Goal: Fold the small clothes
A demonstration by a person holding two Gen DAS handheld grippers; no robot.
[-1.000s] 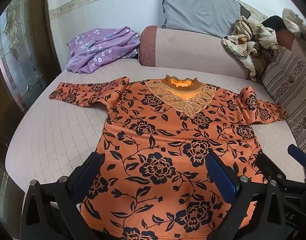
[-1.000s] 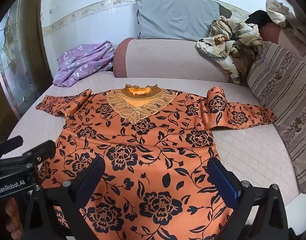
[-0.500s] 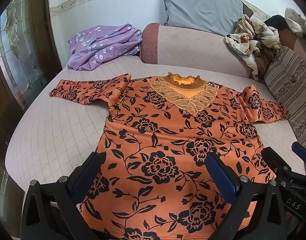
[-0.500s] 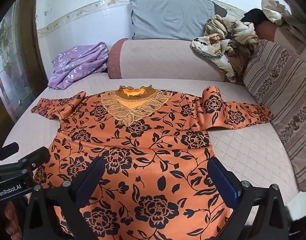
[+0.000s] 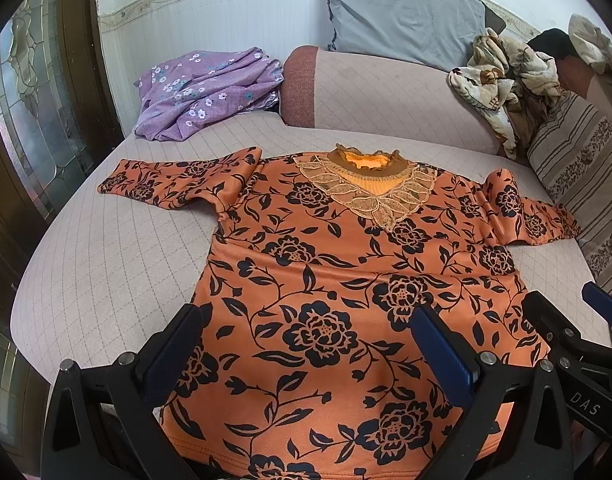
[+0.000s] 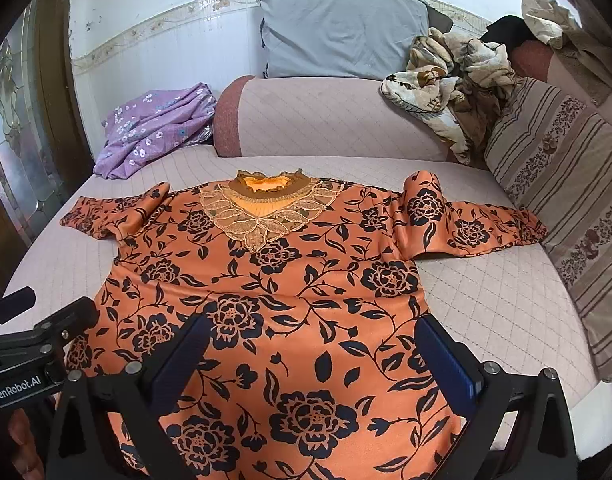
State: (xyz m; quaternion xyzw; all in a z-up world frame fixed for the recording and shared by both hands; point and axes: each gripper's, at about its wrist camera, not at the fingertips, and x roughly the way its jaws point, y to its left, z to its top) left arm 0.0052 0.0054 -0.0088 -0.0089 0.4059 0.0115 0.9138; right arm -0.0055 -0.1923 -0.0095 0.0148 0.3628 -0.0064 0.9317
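An orange top with black flowers (image 5: 330, 276) lies flat, face up, on a quilted pinkish bed (image 5: 106, 264), collar away from me and both sleeves spread out. It also shows in the right wrist view (image 6: 290, 280). My left gripper (image 5: 306, 340) is open and empty, hovering over the lower left part of the top near the hem. My right gripper (image 6: 310, 352) is open and empty over the lower right part. Each gripper shows at the edge of the other's view: the right one (image 5: 578, 344), the left one (image 6: 30, 340).
A purple flowered cloth (image 5: 202, 92) lies at the back left. A long bolster (image 5: 386, 96) and a grey pillow (image 5: 402, 16) stand behind the top. A crumpled blanket (image 5: 498, 88) and striped cushion (image 6: 562, 184) are at the right. A glazed door (image 5: 34, 100) is left.
Both grippers have drawn back and risen slightly, so the top sits a little lower and farther in each view. The top has not moved and both jaws stay open.
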